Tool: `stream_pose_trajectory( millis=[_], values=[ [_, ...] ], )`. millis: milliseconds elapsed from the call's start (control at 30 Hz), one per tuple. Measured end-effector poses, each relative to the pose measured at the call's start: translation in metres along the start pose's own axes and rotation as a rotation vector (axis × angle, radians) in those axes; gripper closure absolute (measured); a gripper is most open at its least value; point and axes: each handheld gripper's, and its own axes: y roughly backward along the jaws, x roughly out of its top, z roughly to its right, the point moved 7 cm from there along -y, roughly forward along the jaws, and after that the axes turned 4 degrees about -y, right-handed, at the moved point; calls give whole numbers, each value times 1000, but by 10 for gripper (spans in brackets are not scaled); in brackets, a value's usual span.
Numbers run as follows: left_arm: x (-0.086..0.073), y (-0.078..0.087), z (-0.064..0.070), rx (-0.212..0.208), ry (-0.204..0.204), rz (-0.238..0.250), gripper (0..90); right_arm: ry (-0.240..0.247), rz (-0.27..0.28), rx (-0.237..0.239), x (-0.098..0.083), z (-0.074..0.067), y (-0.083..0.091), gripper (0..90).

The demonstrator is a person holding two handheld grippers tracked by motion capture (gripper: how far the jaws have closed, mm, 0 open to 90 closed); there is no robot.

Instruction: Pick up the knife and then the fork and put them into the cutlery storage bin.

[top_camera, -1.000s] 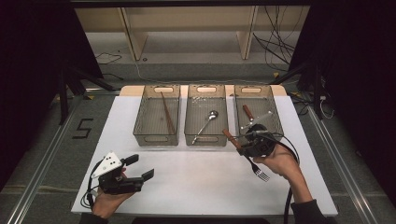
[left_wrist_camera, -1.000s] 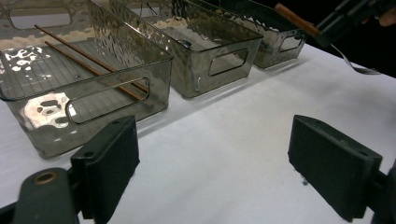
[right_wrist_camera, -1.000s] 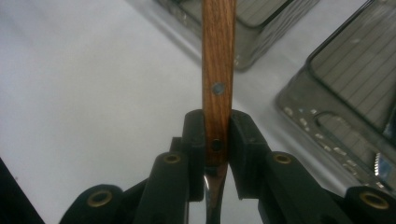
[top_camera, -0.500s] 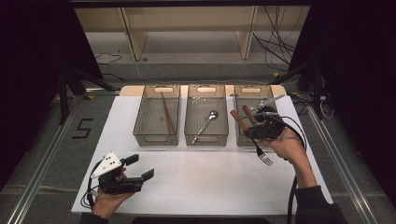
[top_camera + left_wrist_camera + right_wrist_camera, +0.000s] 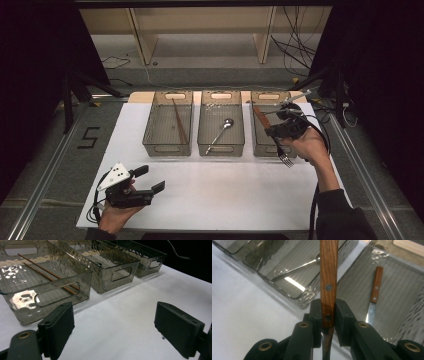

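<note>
Cutlery sorting nearly done, fork in the air

Worktop (image 5: pixel 225 195) bare; chopsticks (image 5: pixel 178 120), spoon (image 5: pixel 220 132) already binned; right gripper (image 5: pixel 328 315), fingers clamped on fork (image 5: pixel 272 135), over the right bin (image 5: pixel 260 147); left gripper (image 5: pixel 150 181), fingers apart.

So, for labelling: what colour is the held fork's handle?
Reddish-brown wood, clearest in the right gripper view: fork's handle.

The fork (image 5: pixel 328 277) has a brown wooden handle, the gripper (image 5: pixel 328 315) is black, the worktop (image 5: pixel 240 185) is white.
</note>
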Motion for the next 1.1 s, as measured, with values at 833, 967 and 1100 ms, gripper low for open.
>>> stream_pose_trajectory(
  millis=[833,967,1100],
  values=[
    [0,0,0,-1,-3,2,158,-51,22,-65,41,31,-1,778],
    [0,0,0,0,-2,1,158,-64,38,-65,45,36,0,778],
    [0,-1,1,0,-3,1,158,-74,35,-78,46,42,-5,778]
  ],
)
